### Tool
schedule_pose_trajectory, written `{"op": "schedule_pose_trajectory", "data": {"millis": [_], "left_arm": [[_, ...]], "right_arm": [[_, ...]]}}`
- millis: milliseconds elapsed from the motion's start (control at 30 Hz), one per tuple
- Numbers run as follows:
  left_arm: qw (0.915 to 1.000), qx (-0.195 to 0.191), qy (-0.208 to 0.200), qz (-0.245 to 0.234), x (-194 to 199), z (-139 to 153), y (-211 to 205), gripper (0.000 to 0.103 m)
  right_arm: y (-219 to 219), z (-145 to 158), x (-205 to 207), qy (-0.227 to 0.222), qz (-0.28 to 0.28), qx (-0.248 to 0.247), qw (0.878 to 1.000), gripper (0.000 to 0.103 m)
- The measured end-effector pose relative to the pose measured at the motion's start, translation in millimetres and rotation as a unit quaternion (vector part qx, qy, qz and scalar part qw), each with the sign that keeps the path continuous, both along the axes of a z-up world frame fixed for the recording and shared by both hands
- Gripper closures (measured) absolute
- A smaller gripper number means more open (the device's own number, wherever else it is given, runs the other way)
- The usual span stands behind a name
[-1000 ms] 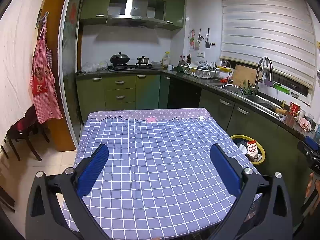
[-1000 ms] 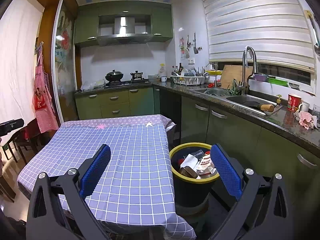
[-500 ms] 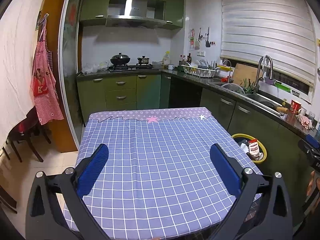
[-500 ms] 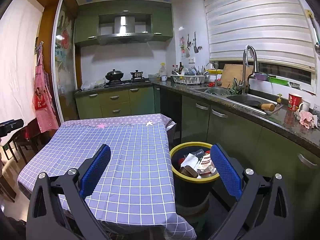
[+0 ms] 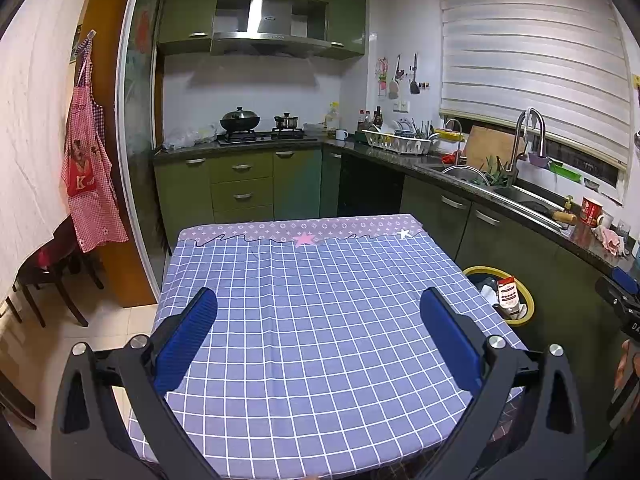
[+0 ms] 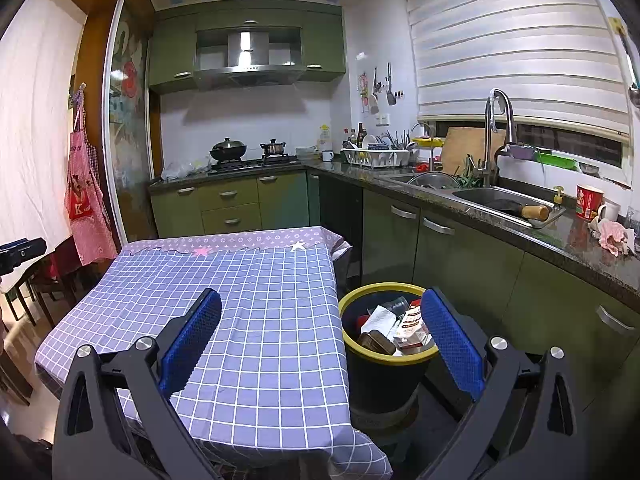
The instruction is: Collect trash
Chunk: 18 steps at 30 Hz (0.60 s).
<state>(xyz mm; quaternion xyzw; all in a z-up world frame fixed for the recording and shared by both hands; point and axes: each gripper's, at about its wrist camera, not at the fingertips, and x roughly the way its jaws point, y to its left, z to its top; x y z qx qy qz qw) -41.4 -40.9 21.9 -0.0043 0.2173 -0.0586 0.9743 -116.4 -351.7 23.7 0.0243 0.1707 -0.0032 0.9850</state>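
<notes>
Left gripper (image 5: 318, 316), right gripper (image 6: 320, 316) gaping wide, empty. Bin (image 6: 384, 354) full right of table (image 6: 256, 320); overflow risk if more added.

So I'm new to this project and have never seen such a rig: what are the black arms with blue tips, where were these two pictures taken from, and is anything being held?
There is no robot here. A person carries a hand-held two-finger gripper in each hand, and each gripper has a wide-angle camera looking forward along its fingers. The black arms with blue pads are those fingers.

One picture comes from the left gripper, above the table with the checked tablecloth. The other comes from the right gripper, nearer the table's edge and the trash bin on the floor.

Both grippers are open and hold nothing. No object shows on the tablecloth. The yellow-rimmed bin holds paper and packaging. Behind is a kitchen counter with a sink.
</notes>
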Motion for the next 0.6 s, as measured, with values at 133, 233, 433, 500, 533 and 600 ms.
{"op": "schedule_pose_trajectory", "data": {"millis": [133,233,433,500,533,600], "left_arm": [[1.0000,0.003,0.001,-0.001,-0.2,-0.6,-0.4,0.006],[1.0000,0.004,0.001,-0.002,0.0,-1.1,-1.0,0.006],[1.0000,0.002,0.003,-0.004,0.4,-1.7,-0.5,0.006],[1.0000,0.002,0.004,-0.003,1.6,-1.2,0.0,0.006],[1.0000,0.002,0.004,-0.003,2.0,-1.4,0.3,0.006],[1.0000,0.003,0.004,-0.002,2.3,-1.5,-0.1,0.006]], "right_arm": [[0.3,-0.2,0.3,0.001,-0.001,-0.001,1.000,0.005],[1.0,-0.9,-0.2,0.002,-0.001,-0.001,1.000,0.005],[1.1,-2.0,0.5,0.001,-0.002,0.000,1.000,0.005],[1.0,-2.6,0.4,0.002,-0.003,0.000,1.000,0.005],[0.2,-3.0,0.2,0.002,-0.003,0.001,1.000,0.005],[-0.2,-3.9,0.6,0.004,-0.004,0.001,1.000,0.005]]}}
